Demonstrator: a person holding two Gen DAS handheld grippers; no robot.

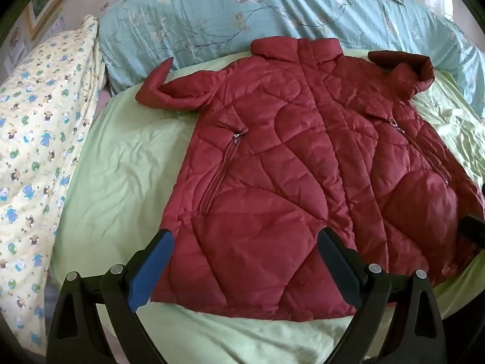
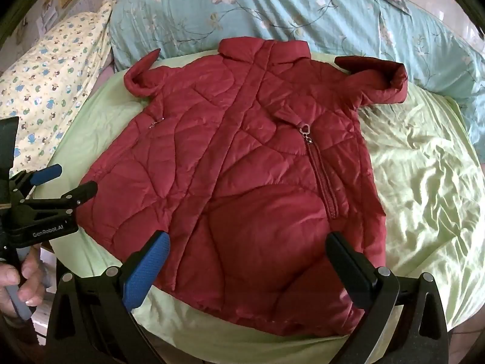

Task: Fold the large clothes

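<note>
A red quilted jacket lies flat, front up, on a light green bedsheet, collar at the far side, both sleeves folded in near the shoulders. It also shows in the right wrist view. My left gripper is open and empty, hovering above the jacket's near left hem. My right gripper is open and empty above the near right hem. The left gripper also shows at the left edge of the right wrist view, held by a hand.
A teal floral duvet is bunched along the far side of the bed. A yellow cartoon-print pillow lies at the left. Bare green sheet stretches right of the jacket. A framed picture hangs at the top left.
</note>
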